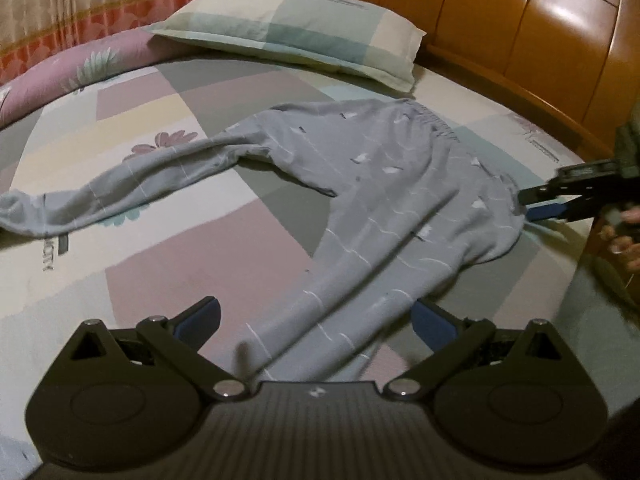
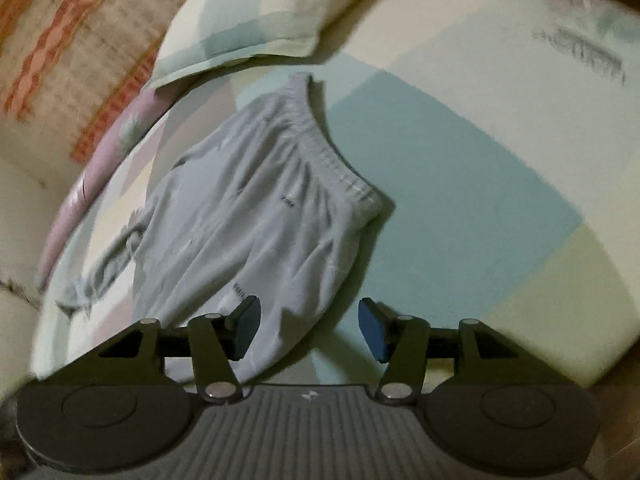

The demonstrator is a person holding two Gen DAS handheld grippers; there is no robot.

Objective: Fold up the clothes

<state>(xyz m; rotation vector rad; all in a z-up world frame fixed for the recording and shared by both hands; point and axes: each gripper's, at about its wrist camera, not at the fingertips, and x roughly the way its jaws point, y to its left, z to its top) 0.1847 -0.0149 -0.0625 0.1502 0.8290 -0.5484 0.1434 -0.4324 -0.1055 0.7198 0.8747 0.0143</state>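
A: Left wrist view: the grey pyjama trousers (image 1: 384, 200) lie spread on the bed (image 1: 160, 240), waistband toward the headboard (image 1: 540, 40) at one o'clock, one leg trailing to nine o'clock, the other running down to six o'clock between the fingers of the left tool (image 1: 316, 320).

B: Is that tool holding the leg?

A: No. Its jaws stand wide apart, and the cloth passes between them untouched.

B: And the right tool (image 2: 310, 330)?

A: In its own view, jaws parted, nothing pinched; the trousers' edge lies just by its left pad. From the left view it sits at three o'clock, at the trousers' hip edge.

B: So how should the fold go?

A: I'd judge the stray leg at nine o'clock wants bringing over onto the other. Take it near the cuff and near the hip together, lift only enough to clear the bed, and lay seam on seam.

B: Any risk?

A: Dragging would bunch the soft fabric. The pillow (image 1: 292, 28) at twelve o'clock is well clear.
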